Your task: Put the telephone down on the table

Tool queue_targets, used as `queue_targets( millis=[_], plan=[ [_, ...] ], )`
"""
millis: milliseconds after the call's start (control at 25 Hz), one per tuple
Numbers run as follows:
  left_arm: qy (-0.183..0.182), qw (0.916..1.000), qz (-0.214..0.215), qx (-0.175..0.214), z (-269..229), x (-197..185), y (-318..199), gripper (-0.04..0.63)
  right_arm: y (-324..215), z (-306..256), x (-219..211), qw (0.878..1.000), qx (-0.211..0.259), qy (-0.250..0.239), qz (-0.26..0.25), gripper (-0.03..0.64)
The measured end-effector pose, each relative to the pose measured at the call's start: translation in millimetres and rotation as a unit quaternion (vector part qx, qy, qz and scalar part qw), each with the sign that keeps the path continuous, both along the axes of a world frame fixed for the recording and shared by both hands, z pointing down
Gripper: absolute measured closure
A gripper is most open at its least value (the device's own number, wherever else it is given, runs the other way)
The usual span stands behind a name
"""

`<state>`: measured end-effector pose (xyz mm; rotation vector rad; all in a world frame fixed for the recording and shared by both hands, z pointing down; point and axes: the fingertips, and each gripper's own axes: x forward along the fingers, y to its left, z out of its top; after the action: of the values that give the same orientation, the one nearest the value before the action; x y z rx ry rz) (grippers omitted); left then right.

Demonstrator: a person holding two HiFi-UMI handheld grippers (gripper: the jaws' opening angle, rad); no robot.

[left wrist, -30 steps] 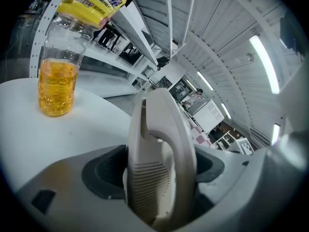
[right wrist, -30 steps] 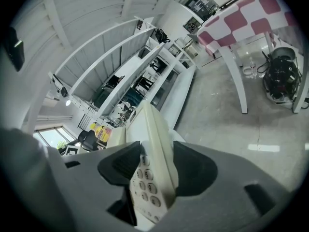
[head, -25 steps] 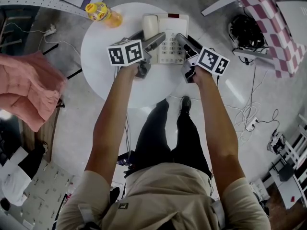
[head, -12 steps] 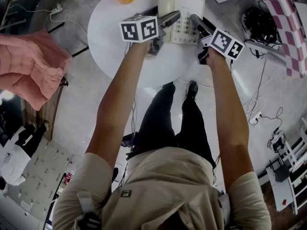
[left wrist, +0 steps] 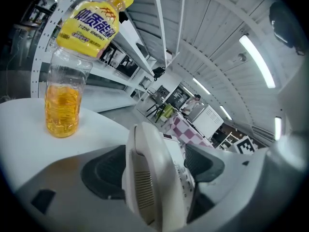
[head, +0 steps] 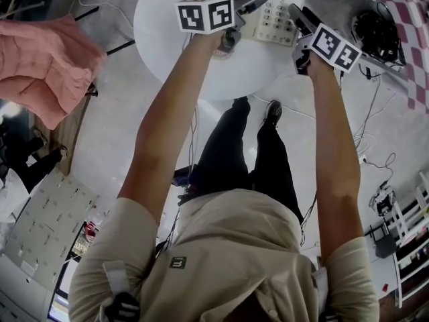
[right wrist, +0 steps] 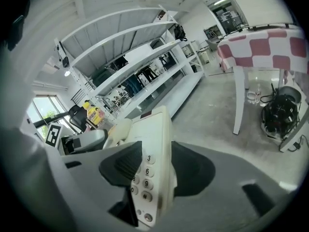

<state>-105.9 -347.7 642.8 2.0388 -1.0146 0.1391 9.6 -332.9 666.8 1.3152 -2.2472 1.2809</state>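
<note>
Surface: one round white desk (head: 164,42) on a grey concrete floor (head: 114,123), with loose cables (head: 367,146) trailing over the floor to my right. Room: long white shelving (right wrist: 145,64) along the far wall, a red-and-white checked cloth (right wrist: 263,45) over a white-legged table, and a pink garment (head: 47,66) off to my left.

Count: one telephone (head: 276,20), one bottle (left wrist: 72,76), two tools. The bottle, yellow-capped and partly filled with orange liquid, stood upright on the desk beyond the telephone's handset end.

The telephone was over the far part of the desk, held from both ends. I could not tell whether its underside touched the surface. My left tool (left wrist: 154,168) was clamped across the handset end. My right tool (right wrist: 157,170) had just been closing, and its pads sat on the keypad edge, one on the face and one on the back.
</note>
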Motion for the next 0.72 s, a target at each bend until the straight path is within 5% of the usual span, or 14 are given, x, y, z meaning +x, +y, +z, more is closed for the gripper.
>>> queue_targets(
  millis=[440, 720],
  plan=[
    [-0.015, 0.9991, -0.036, 0.017, -37.4, -27.7, 10.5, 0.212, -2.3, -36.1, 16.0, 0.999, 0.023, 0.021, -0.004, 0.437],
    [-0.014, 0.9967, -0.058, 0.056, -109.8, -47.9, 25.3, 0.213, 6.8, -81.7, 23.1, 0.998, 0.052, 0.026, -0.011, 0.449]
  ],
)
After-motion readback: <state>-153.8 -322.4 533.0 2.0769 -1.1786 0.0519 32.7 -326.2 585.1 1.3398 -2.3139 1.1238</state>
